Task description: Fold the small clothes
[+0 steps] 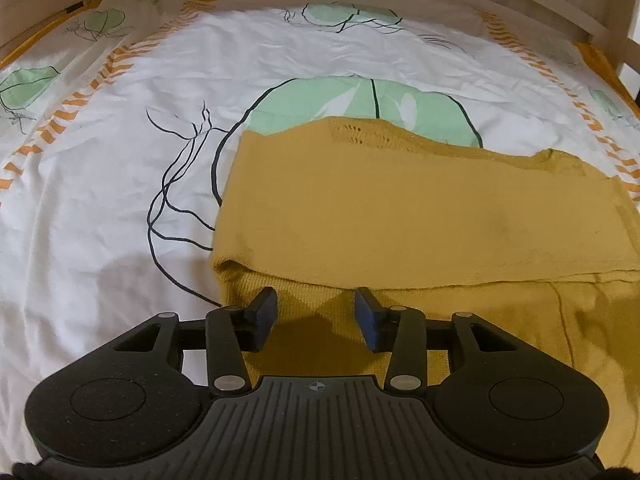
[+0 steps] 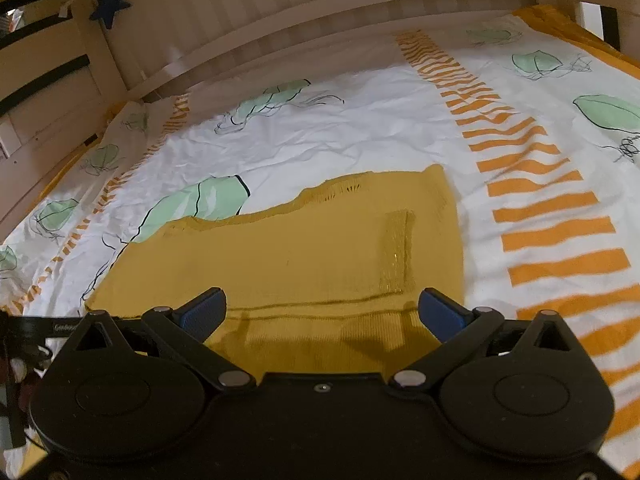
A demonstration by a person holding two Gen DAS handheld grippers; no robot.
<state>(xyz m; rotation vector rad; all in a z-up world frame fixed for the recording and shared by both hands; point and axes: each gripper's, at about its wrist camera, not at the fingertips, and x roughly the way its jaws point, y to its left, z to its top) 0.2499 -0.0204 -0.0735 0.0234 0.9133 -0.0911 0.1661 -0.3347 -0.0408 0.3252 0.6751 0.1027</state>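
While a mustard-yellow knitted garment point(image 1: 400, 208) lies spread flat on the bed, the left gripper point(image 1: 315, 312) hangs over its near left corner with its jaws partly spread and nothing pinched between them; the fabric shows in the gap below, and I cannot tell whether the pads touch it. A folded layer of the knit lies across the middle, its edge running left to right just beyond the fingertips. In the right wrist view the right gripper point(image 2: 322, 314) stands over the garment's point(image 2: 300, 256) near hem with its jaws spread wide and empty. The knit rests on a white duvet cover point(image 1: 100, 208) printed with green leaves and orange stripes point(image 2: 552, 200). A pale wooden bed rail point(image 2: 320, 4) runs along the far side, and a dark blue star point(image 2: 110, 4) hangs at the far left.
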